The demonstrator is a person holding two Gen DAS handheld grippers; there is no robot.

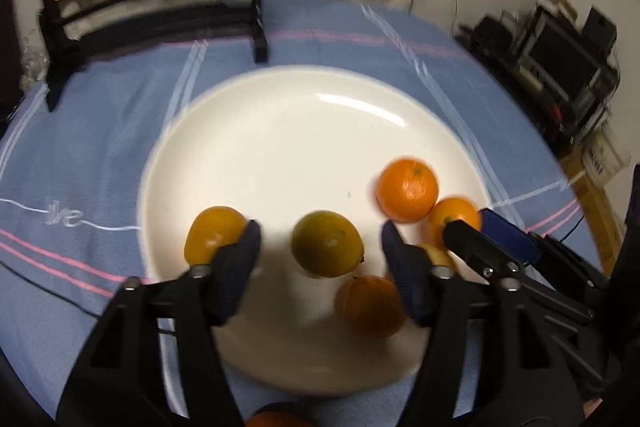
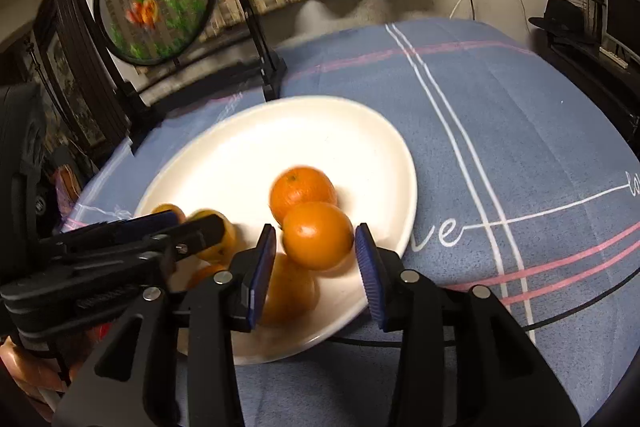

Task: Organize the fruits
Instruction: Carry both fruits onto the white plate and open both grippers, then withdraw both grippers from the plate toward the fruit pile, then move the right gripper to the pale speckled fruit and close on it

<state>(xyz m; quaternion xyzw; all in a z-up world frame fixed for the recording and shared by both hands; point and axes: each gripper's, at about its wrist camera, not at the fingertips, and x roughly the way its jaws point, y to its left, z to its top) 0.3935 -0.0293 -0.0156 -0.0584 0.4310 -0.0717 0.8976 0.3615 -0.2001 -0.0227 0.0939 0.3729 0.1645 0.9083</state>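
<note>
A blue cloth (image 2: 520,131) covers the table, and on it sits a wide white plate (image 1: 280,131) already carrying most of the fruit. The left gripper (image 1: 320,247) hangs over the plate's near side, jaws well apart, with a greenish orange (image 1: 327,243) lying free between them and touching neither pad. Another orange (image 1: 214,237) sits just outside its left finger. The right gripper (image 2: 315,247) stands narrowly parted around an orange (image 2: 318,235) at the plate's right edge; slim gaps show at both pads, so it seems released, not gripped. This looks like the setting-down step. Next, both grippers should lift straight clear without nudging the fruit.
</note>
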